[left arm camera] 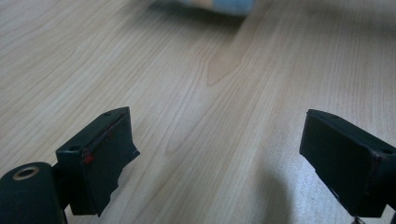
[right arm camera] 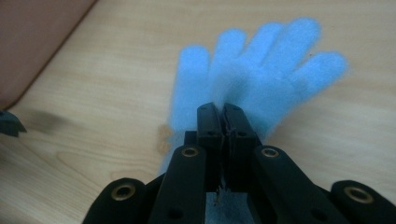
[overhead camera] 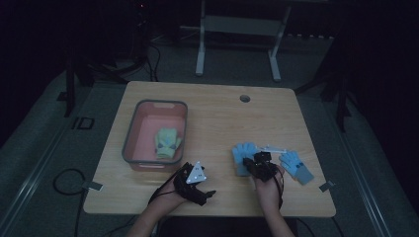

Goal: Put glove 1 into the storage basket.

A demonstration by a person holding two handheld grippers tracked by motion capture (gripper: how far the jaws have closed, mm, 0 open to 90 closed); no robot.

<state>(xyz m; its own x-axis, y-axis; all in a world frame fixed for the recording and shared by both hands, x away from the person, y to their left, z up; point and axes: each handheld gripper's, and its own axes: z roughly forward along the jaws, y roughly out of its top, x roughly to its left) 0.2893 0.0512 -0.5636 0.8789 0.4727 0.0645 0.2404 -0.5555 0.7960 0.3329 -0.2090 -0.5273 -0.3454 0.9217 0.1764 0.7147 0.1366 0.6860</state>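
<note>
From the high view, your right gripper (overhead camera: 260, 164) sits over the near blue glove (overhead camera: 243, 157), which lies flat on the counter (overhead camera: 217, 118), fingertips pointing away from you; a second blue glove (overhead camera: 295, 167) lies just right. Your left gripper (overhead camera: 195, 181) rests nearer the pink bin (overhead camera: 129, 143), farther from both.

Left gripper view: fingers (left arm camera: 100, 154) stand apart over bare wood.

Right gripper view: fingers (right arm camera: 223, 126) pressed together, seemingly pinching the glove's fuzzy cuff end.
</note>
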